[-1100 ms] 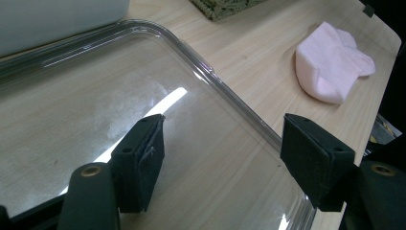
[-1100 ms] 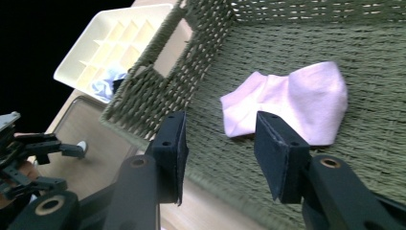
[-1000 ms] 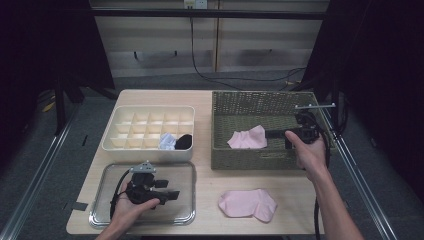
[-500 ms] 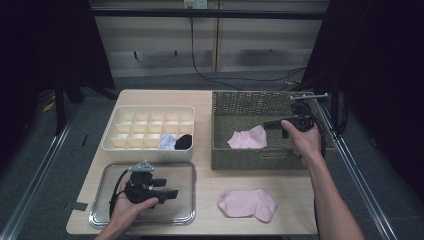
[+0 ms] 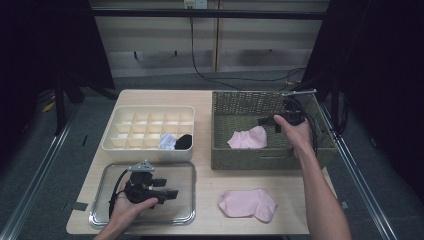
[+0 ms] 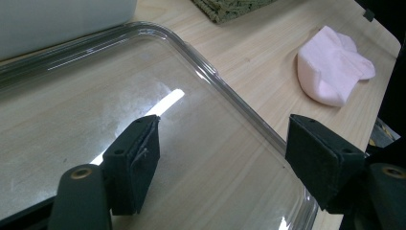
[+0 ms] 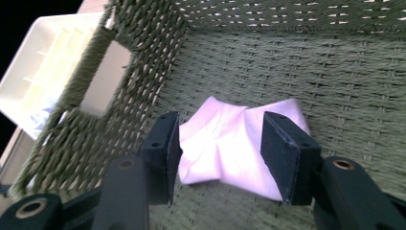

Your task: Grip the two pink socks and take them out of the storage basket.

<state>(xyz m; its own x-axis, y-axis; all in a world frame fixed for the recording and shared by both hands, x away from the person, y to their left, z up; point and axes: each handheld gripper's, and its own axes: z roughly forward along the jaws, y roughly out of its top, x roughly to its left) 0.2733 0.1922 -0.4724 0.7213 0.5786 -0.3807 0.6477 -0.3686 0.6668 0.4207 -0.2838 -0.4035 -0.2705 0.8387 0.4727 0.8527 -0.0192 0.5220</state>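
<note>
Lying crosswise (basket floor), pink sock (image 7: 239, 143)

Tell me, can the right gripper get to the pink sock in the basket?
Probably yes. The right gripper hangs open inside the woven basket, its jaws pointed at the pink sock, with nothing between them. It isn't touching the sock yet.

No text, label, brand, number or sign can be read in any of the views.
</note>
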